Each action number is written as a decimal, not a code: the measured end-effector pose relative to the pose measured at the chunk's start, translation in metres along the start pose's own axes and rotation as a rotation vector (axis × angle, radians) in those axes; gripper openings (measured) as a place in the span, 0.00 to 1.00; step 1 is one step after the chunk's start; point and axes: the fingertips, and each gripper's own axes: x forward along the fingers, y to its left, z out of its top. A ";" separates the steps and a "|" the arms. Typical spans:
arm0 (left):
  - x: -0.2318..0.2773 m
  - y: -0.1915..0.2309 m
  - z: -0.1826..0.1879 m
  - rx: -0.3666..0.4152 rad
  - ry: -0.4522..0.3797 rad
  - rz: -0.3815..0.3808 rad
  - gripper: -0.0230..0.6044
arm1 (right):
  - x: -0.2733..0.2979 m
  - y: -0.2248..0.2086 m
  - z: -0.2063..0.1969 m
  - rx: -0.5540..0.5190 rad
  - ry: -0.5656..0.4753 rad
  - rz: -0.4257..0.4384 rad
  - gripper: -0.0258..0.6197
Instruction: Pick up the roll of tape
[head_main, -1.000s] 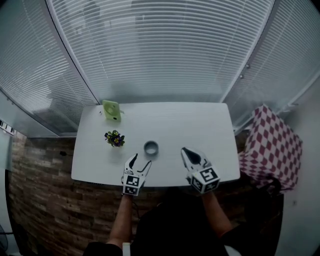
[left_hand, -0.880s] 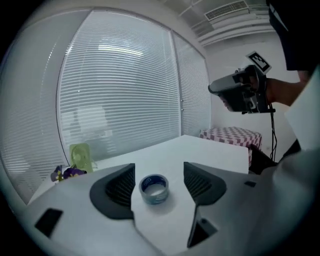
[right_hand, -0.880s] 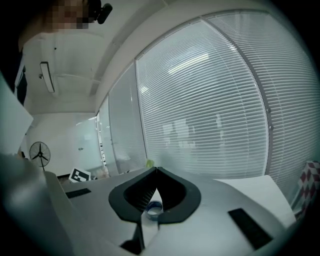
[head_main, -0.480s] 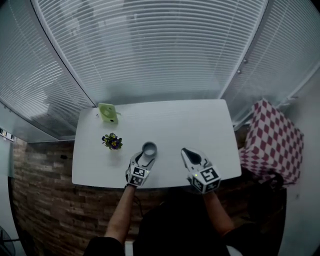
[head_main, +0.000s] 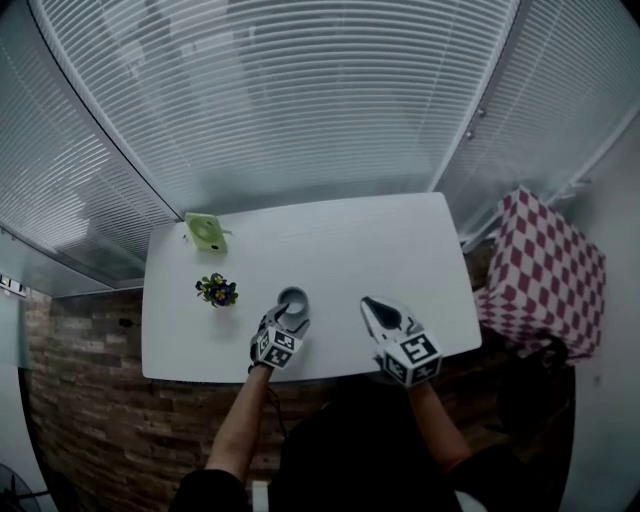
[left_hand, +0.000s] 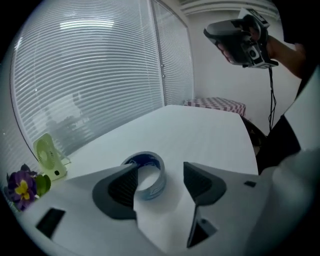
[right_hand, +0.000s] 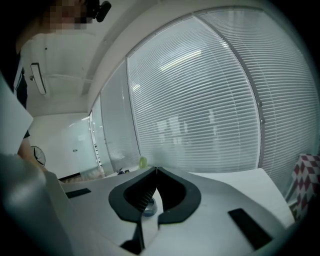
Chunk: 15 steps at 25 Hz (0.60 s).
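Roll of tape (left_hand: 151, 173) flat on the table (head_main: 350, 250) toward its front edge, framed by the left gripper (left_hand: 160, 171), jaws wide apart, tape crowding one jaw, so likely shoved or tipped on an off-centre squeeze; right gripper (head_main: 369, 306) pinched closed, empty.

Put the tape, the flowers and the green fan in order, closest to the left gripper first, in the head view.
1. Tape: right at the fingers of the left gripper.
2. Flowers: off to its left.
3. Green fan: back left corner.
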 end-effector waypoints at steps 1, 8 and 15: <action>0.002 -0.001 -0.001 0.003 0.010 -0.009 0.49 | 0.000 -0.001 0.000 -0.001 0.000 -0.001 0.05; 0.012 -0.003 -0.003 0.057 0.055 -0.055 0.49 | 0.001 -0.001 -0.001 0.057 0.005 0.003 0.05; 0.025 -0.009 -0.008 0.064 0.106 -0.112 0.49 | 0.002 -0.007 -0.007 0.101 0.015 0.014 0.05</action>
